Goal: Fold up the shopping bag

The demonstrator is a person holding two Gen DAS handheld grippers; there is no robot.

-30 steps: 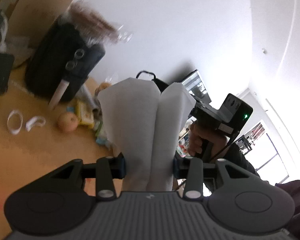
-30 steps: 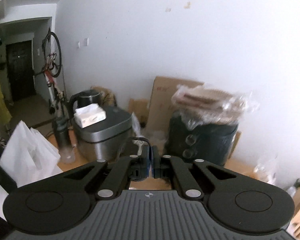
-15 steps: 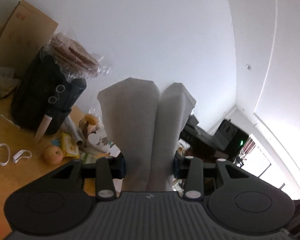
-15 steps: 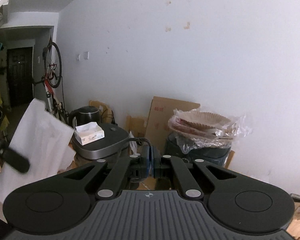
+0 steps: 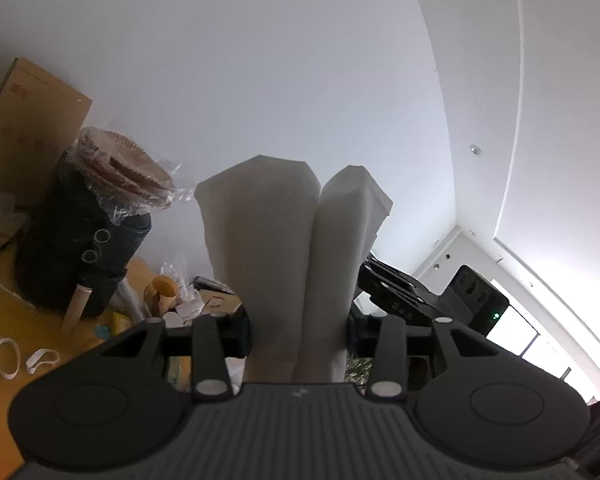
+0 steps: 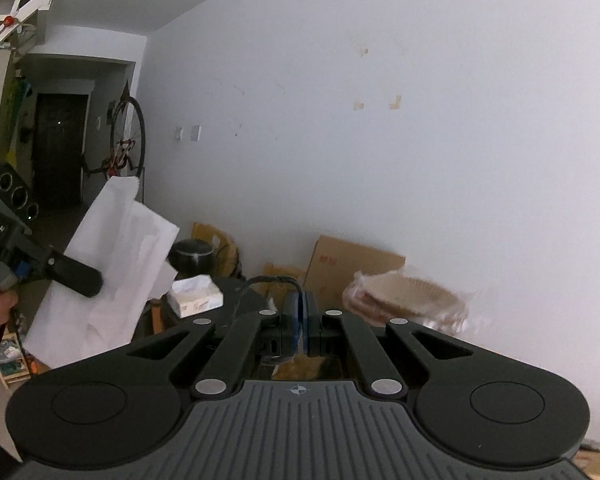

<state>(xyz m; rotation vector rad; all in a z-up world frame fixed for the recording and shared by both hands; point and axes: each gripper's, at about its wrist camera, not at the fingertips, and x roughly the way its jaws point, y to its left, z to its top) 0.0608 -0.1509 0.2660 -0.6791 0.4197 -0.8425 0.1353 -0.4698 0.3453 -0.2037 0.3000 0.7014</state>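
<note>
A white shopping bag (image 5: 276, 240), folded into a thick upright bundle, stands between the fingers of my left gripper (image 5: 298, 332), which is shut on its lower part. In the right wrist view the same bag (image 6: 116, 264) hangs in the air at the left, with the left gripper (image 6: 86, 282) clamped across it and a hand behind it. My right gripper (image 6: 298, 312) is shut, and a thin black cord loop (image 6: 274, 279) sticks out from between its blue pads. It is off to the right of the bag and apart from it. The right gripper's body (image 5: 404, 296) shows behind the bag.
On the wooden table (image 5: 4, 312) stand a black air fryer (image 5: 80, 256) topped with wrapped paper plates (image 5: 132, 176), white rings (image 5: 6, 358) and small clutter. Cardboard (image 6: 352, 260) leans on the wall. A grey cooker holds a tissue box (image 6: 196, 294). A bicycle (image 6: 128, 136) hangs by the doorway.
Both grippers have risen; the table and appliances sit lower in both views. In the right wrist view the bag has come up and inward from the left edge. Neither grip has changed.
</note>
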